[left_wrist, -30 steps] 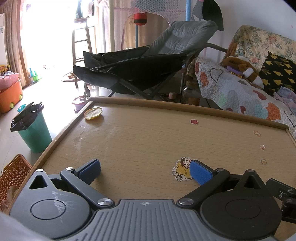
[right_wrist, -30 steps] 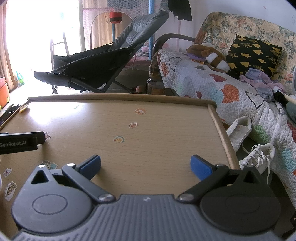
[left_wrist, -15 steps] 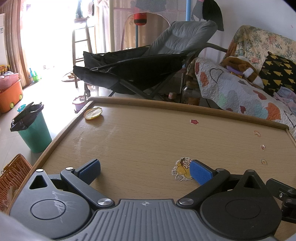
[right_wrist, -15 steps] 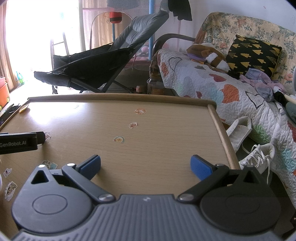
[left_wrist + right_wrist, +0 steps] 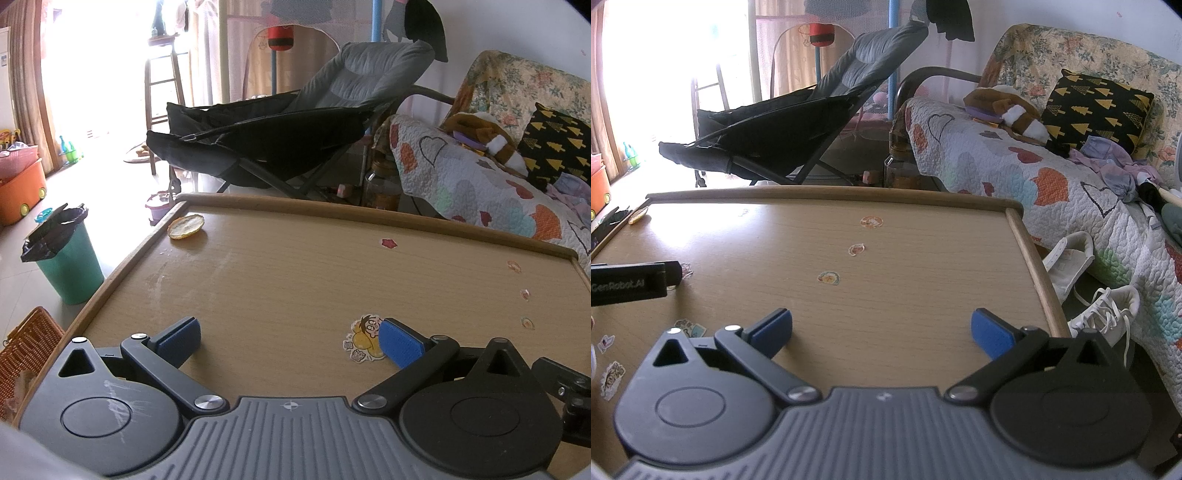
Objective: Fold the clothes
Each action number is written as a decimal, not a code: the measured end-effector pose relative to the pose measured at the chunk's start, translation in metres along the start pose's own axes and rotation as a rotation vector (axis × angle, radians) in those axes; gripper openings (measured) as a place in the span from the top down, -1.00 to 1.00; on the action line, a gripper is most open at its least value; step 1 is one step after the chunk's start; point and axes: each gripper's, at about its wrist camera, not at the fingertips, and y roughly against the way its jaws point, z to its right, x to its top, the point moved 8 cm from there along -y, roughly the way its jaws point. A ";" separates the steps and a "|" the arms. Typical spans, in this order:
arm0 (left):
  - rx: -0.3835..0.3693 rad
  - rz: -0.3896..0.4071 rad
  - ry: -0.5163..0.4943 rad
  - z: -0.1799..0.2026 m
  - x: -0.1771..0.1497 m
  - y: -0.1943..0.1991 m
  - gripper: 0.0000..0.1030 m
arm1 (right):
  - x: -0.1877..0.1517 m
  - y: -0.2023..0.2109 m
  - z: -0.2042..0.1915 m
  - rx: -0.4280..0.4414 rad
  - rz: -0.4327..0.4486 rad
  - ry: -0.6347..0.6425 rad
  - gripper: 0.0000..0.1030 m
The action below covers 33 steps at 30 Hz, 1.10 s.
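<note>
No garment lies on the wooden table [image 5: 295,280] [image 5: 886,295] in either view. My left gripper [image 5: 290,341] is open low over the near part of the table, blue pads wide apart with nothing between them. My right gripper [image 5: 881,332] is likewise open and holds nothing, near the table's right side. The left gripper's black body [image 5: 631,282] shows at the left edge of the right wrist view. A loose pile of lilac and grey clothes [image 5: 1115,166] lies on the quilt-covered sofa [image 5: 1015,170] to the right.
Stickers dot the tabletop, among them a cartoon sticker [image 5: 364,338]. An orange peel [image 5: 185,226] lies at the far left corner. A black folding chair [image 5: 280,140] stands behind the table. A green bin [image 5: 66,254] and wicker basket [image 5: 26,350] sit left; white sneakers [image 5: 1104,310] right.
</note>
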 end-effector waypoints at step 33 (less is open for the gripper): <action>0.005 -0.106 0.014 -0.004 0.009 -0.010 -1.00 | 0.011 -0.009 -0.005 -0.016 -0.107 -0.005 -1.00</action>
